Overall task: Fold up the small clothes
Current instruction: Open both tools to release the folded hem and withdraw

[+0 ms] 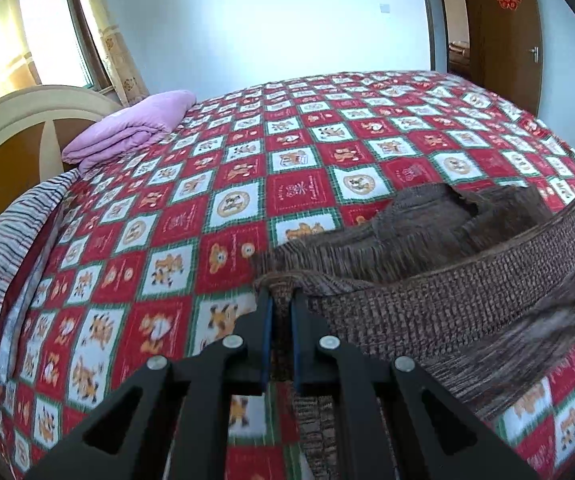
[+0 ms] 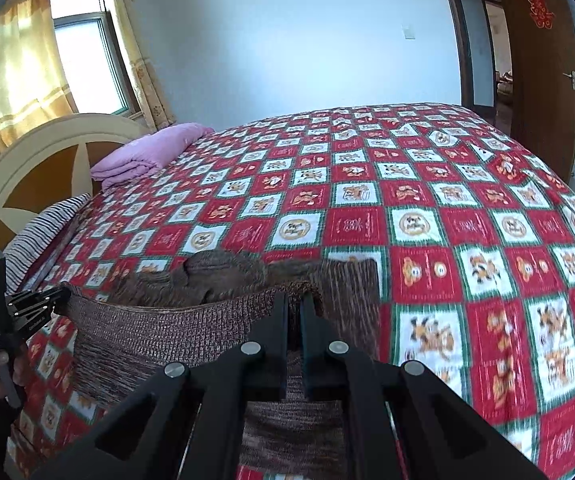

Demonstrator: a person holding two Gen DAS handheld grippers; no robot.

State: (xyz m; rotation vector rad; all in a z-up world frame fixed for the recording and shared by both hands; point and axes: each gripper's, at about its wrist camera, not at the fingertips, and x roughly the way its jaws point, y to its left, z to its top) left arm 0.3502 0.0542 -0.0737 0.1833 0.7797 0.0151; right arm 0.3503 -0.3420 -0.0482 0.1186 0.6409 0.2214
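Gripping brown knit garment (image 1: 427,304) hem, bedspread (image 2: 467,216) beyond

Brown knitted garment (image 1: 427,304), near edge lifted, remainder bunched on bedspread.

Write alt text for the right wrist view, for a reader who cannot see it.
The right claw is shut on the edge of a brown knit garment, lifted over a red checked bedspread; the left claw pinches the same edge at far left. A folded pink quilt lies by the headboard.
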